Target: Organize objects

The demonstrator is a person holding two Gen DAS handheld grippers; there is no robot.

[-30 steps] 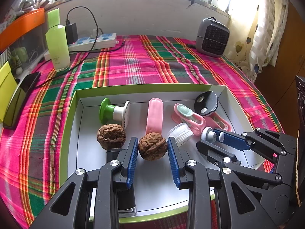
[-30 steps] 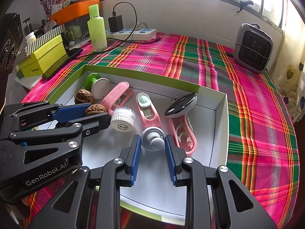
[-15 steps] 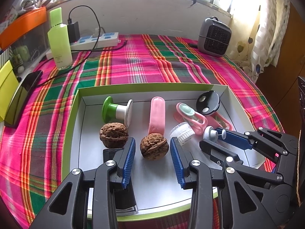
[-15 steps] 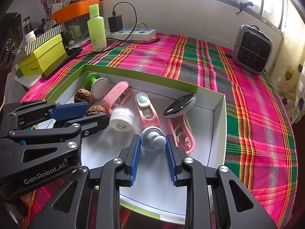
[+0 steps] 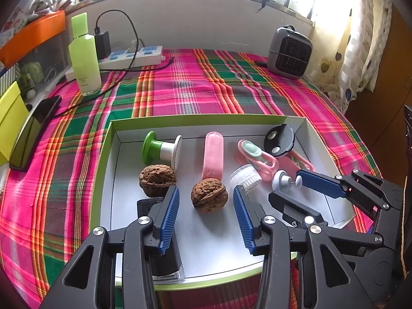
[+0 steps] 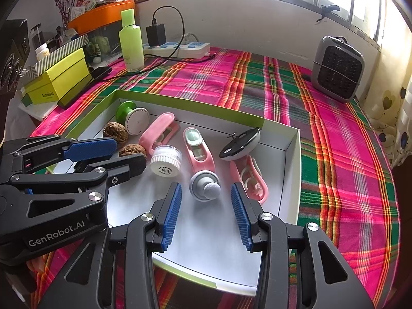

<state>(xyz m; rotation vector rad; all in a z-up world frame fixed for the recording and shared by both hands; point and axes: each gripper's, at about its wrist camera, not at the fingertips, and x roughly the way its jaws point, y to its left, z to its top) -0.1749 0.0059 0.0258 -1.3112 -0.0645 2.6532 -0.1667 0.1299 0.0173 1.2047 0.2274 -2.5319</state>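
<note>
A white tray with a green rim (image 5: 108,139) holds several small items. A brown walnut (image 5: 209,195) lies on the tray floor between the blue pads of my left gripper (image 5: 206,191). The jaws are opening and the pads stand clear of it. A grey roller knob (image 6: 205,189) lies between the pads of my right gripper (image 6: 205,189), whose jaws are also opening with gaps on both sides. A second walnut (image 5: 157,180) sits left of the first. Behind them lie a green-and-white spool (image 5: 161,150), a pink case (image 5: 213,154) and a white brush head (image 5: 246,176).
A pink clipper (image 6: 198,149) and a black round disc (image 6: 240,144) lie at the tray's far right. On the plaid cloth (image 5: 193,90) stand a green bottle (image 5: 85,59), a power strip (image 5: 131,56) and a grey heater (image 5: 289,51). A yellow box (image 6: 59,79) is at the left.
Both grippers' jaws have spread wider. The left pads have drawn away from the walnut and the right pads away from the grey knob. Both things stay on the tray floor.
</note>
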